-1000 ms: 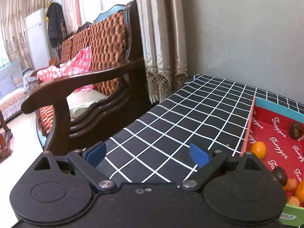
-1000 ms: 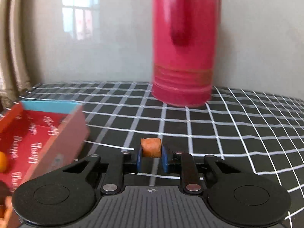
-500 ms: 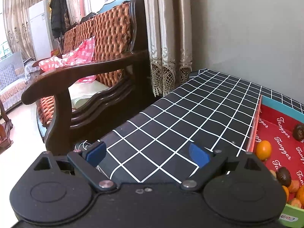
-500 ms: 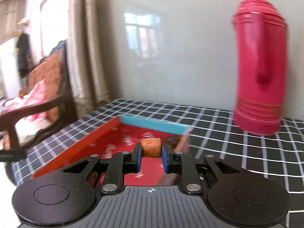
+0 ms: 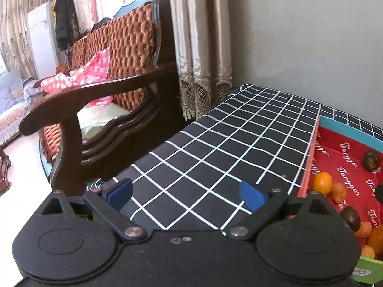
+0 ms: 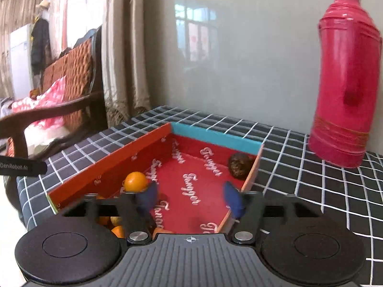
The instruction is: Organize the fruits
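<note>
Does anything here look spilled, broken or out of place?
Nothing stands out. The fruit lies inside the red box, the pink flask stands upright on the checked cloth, and nothing has spilled.

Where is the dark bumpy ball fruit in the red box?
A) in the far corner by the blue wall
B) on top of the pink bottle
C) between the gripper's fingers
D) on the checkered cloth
A: the dark bumpy fruit lies inside the red box, tucked against its blue end wall.
</note>
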`<state>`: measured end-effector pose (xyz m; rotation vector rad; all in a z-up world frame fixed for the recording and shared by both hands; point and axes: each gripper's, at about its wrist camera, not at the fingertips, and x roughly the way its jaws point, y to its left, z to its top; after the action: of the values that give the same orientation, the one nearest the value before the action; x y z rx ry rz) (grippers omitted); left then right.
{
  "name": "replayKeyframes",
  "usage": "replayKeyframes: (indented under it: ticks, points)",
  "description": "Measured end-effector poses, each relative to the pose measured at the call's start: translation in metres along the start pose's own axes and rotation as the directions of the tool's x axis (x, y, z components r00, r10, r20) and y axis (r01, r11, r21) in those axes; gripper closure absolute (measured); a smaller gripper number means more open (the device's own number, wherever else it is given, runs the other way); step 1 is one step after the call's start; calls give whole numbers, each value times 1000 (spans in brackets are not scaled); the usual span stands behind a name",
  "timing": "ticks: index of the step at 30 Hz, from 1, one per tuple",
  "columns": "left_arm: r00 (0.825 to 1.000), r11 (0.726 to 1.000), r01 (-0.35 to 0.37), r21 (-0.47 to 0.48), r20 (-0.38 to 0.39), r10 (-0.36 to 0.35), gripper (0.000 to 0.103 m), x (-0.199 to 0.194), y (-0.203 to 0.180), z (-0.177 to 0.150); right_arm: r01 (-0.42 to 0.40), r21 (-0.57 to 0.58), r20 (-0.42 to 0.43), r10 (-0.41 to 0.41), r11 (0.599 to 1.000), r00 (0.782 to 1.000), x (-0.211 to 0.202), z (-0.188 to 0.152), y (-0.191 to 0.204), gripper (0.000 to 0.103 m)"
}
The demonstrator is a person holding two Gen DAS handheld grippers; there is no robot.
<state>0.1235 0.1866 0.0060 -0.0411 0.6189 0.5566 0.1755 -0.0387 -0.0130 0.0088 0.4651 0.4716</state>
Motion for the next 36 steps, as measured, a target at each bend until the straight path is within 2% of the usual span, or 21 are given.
replayKeyframes:
  ticks: [2, 4, 6, 8, 10, 14, 17, 22, 30, 36]
  points:
    - [1000, 1000, 8, 17, 21, -9, 10, -5, -6, 0, 25, -5, 5, -25, 1000, 1000, -9, 0, 0, 34]
    - [998, 999, 33, 41, 49, -34, 7, -12, -13, -1, 54, -6, 3, -54, 998, 999, -17, -1, 1, 24]
    - [995, 995, 69, 73, 72, -74, 6, -21, -18, -2, 90, 10, 2, -90, 996, 996, -32, -3, 1, 7]
    - [992, 989, 92, 114, 70, -101, 6, -30, -26, -3, 145, 28, 25, -145, 989, 989, -57, -4, 3, 0]
    - [991, 984, 120, 132, 49, -127, 6, -44, -29, -5, 201, 42, 41, -203, 979, 978, -84, -5, 6, 0]
    - [980, 972, 196, 132, 17, -200, 6, -89, -22, -13, 262, 114, 30, -267, 958, 963, -137, -11, 10, 0]
    - [968, 963, 240, 123, 42, -247, 6, -128, -10, -21, 273, 156, 15, -278, 949, 960, -173, -14, 16, 0]
    - [952, 955, 260, 141, 127, -278, 6, -185, 2, -31, 287, 144, 38, -295, 947, 955, -217, -12, 36, 0]
    - [930, 945, 293, 144, 187, -317, 6, -225, 9, -33, 293, 198, 52, -309, 935, 950, -253, -9, 46, 0]
    - [921, 940, 299, 162, 208, -329, 6, -232, 9, -38, 309, 208, 53, -326, 928, 944, -260, -6, 48, 0]
